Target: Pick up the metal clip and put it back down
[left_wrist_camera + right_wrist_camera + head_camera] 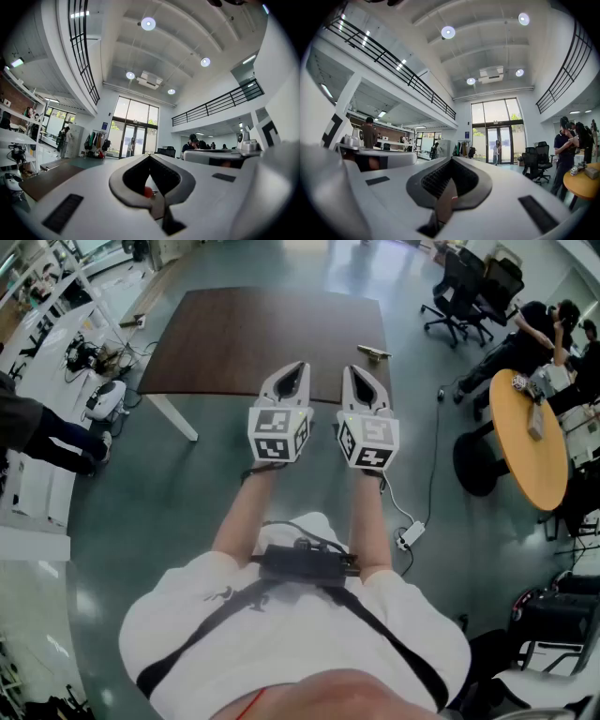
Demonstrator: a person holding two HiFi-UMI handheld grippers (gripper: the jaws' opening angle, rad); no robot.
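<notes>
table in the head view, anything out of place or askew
Only the metal clip lies askew at the table's right edge, perhaps poking past it. Nothing looks spilled or damaged.

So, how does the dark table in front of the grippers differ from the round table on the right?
The dark table is rectangular and dark brown; the round table is light orange. The dark table shows a white leg, the round table a black base. Both stand on the grey floor.

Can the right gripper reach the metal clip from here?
Probably yes: the metal clip lies at the table edge just beyond the right gripper, nothing between, though its fingers are shut.
</notes>
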